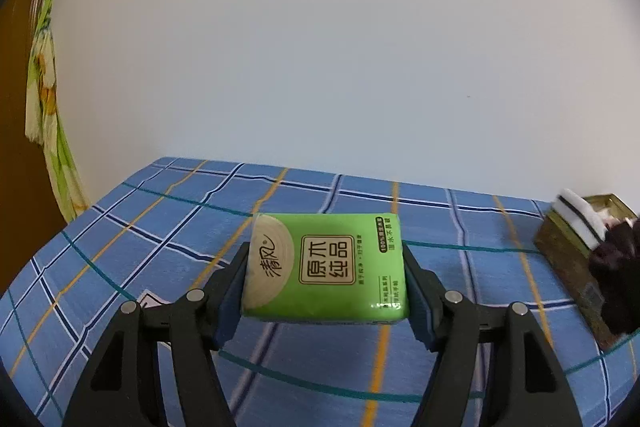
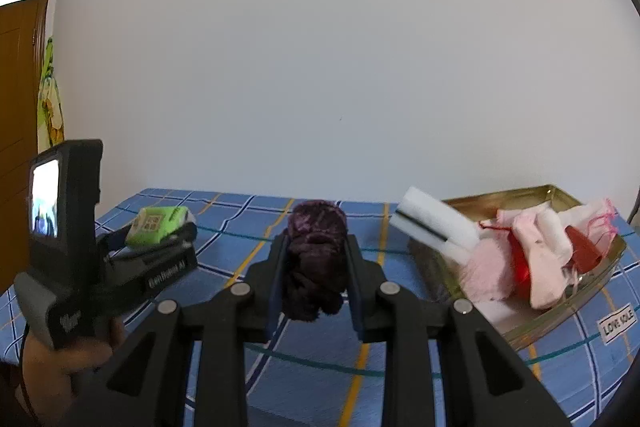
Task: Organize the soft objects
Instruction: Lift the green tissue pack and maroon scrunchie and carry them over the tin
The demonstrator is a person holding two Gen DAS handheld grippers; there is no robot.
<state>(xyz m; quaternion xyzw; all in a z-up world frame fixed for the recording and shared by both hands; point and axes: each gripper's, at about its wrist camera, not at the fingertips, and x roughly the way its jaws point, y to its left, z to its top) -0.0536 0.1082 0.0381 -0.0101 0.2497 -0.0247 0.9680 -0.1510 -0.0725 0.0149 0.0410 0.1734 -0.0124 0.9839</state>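
Observation:
A green tissue pack (image 1: 326,267) is clamped between the pads of my left gripper (image 1: 326,269), lifted above the blue checked cloth. The same pack (image 2: 158,225) and the left gripper (image 2: 160,231) show at the left of the right wrist view. My right gripper (image 2: 316,267) is shut on a dark purple fuzzy bundle (image 2: 316,259), also held off the cloth; the bundle (image 1: 618,267) appears at the right edge of the left wrist view. A gold metal tray (image 2: 560,311) at the right holds a white sponge (image 2: 434,227), pink cloths (image 2: 536,259) and a red item.
The blue plaid cloth (image 1: 160,227) covers the surface up to a white wall. The tray (image 1: 568,259) lies at the far right of the left wrist view. A wooden door and a green floral cloth (image 1: 44,87) hang at the left. A hand (image 2: 60,367) holds the left gripper's handle.

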